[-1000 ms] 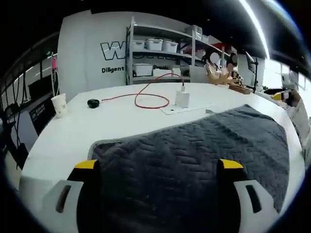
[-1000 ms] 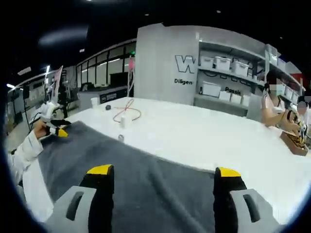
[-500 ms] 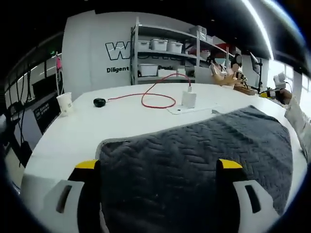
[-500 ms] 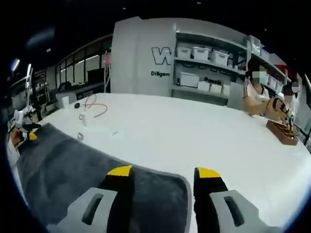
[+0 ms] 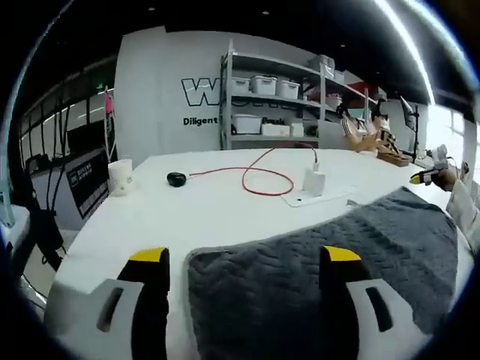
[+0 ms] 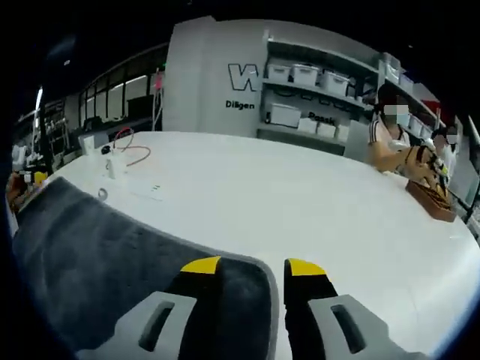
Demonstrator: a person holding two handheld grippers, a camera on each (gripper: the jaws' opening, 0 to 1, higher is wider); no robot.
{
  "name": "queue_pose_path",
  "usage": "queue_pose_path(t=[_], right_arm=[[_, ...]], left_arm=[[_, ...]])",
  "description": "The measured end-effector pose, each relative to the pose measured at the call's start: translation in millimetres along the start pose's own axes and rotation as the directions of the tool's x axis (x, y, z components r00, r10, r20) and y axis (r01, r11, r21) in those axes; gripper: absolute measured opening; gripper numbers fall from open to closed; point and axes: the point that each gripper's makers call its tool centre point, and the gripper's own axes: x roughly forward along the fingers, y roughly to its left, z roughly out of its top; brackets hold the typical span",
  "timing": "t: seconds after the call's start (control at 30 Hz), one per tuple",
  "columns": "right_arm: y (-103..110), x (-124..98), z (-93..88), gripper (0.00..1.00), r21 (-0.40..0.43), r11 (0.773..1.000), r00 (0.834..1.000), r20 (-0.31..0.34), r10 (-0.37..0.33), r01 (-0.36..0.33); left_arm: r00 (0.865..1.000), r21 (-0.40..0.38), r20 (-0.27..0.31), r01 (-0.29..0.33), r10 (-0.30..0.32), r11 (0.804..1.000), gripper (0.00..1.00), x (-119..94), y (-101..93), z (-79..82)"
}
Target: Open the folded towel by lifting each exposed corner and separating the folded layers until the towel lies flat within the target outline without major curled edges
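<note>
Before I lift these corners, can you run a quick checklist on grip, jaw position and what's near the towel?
1. Right gripper at a corner of the gray towel: ok, jaws straddle the rounded corner edge.
2. Right gripper actually clamped on cloth: cannot tell, jaws narrowed but a gap shows.
3. Left gripper at a corner: ok, wide open over the near corner, not yet gripping.
4. Towel surface flat: ok where visible, no curled edges seen.
5. Charger block with red cable beside the towel edge: not ok, could snag.
6. Target outline: cannot tell.
</note>
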Motion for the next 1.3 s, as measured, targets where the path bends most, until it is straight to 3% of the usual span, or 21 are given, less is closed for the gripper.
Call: queue_pose_path(t=[0.07, 0.13, 0.2, 0.23, 0.37, 0.53, 0.63, 0.73, 0.87, 0.97, 1.3], right_arm=[[-2.2, 0.2, 0.2, 0.27, 0.002, 1.000, 1.000, 0.002, -0.007, 0.007], [-4.8, 1.3, -0.2, 0.27, 0.001, 1.000, 1.000, 0.003, -0.015, 0.015], [-5.5, 3.2, -1.5, 0.26, 0.000, 1.000, 1.000, 0.002, -0.016, 0.016], [-5.0, 4.1, -2.6, 0.26, -0.002, 1.000, 1.000, -0.001, -0.015, 0.015], [-4.4, 9.2, -4.6, 0.27, -0.016, 1.000, 1.000, -0.011, -0.012, 0.012], [-3.8, 13.9, -7.5, 0.28, -0.029, 0.999, 1.000, -0.026, -0.014, 0.013], [-4.0, 15.2, -8.1, 0.28, -0.026, 1.000, 1.000, -0.028, -0.009, 0.009], [-4.9, 15.7, -10.9, 0.28, -0.024, 1.000, 0.999, -0.035, -0.007, 0.006], [-9.9, 16.1, -13.9, 0.27, -0.001, 1.000, 0.999, -0.034, -0.007, 0.007], [-10.7, 20.2, -18.8, 0.26, 0.017, 1.000, 0.999, -0.042, 0.004, -0.004], [-11.6, 25.7, -24.6, 0.24, 0.041, 0.999, 0.999, -0.033, 0.021, -0.020]], left_arm=[[0.999, -0.056, 0.011, -0.049, 0.050, 0.997, 0.68, 2.8, 16.0, 3.5], [0.996, -0.107, 0.045, -0.078, 0.083, 0.991, 0.54, 7.6, 30.5, 7.3], [0.996, -0.140, 0.034, -0.081, 0.087, 0.987, 0.40, 13.0, 37.9, 3.1], [0.996, -0.134, 0.032, -0.076, 0.081, 0.988, 0.38, 15.6, 38.9, 2.1], [0.998, -0.109, 0.020, -0.050, 0.052, 0.993, 0.43, 30.5, 38.5, -6.3], [0.997, -0.042, -0.051, -0.068, 0.065, 0.997, 0.37, 40.3, 46.8, -24.3], [0.995, -0.061, -0.058, -0.080, 0.076, 0.995, 0.28, 45.5, 53.3, -31.0], [0.997, -0.074, -0.073, -0.028, 0.023, 0.997, 0.14, 50.3, 42.5, -38.4], [0.998, -0.096, -0.062, -0.014, 0.008, 0.995, 0.13, 51.4, 40.3, -36.1], [0.997, -0.083, -0.077, -0.006, -0.001, 0.996, 0.04, 52.7, 38.4, -41.2], [0.996, -0.074, -0.090, 0.021, -0.027, 0.997, 0.02, 52.5, 32.3, -47.6]])
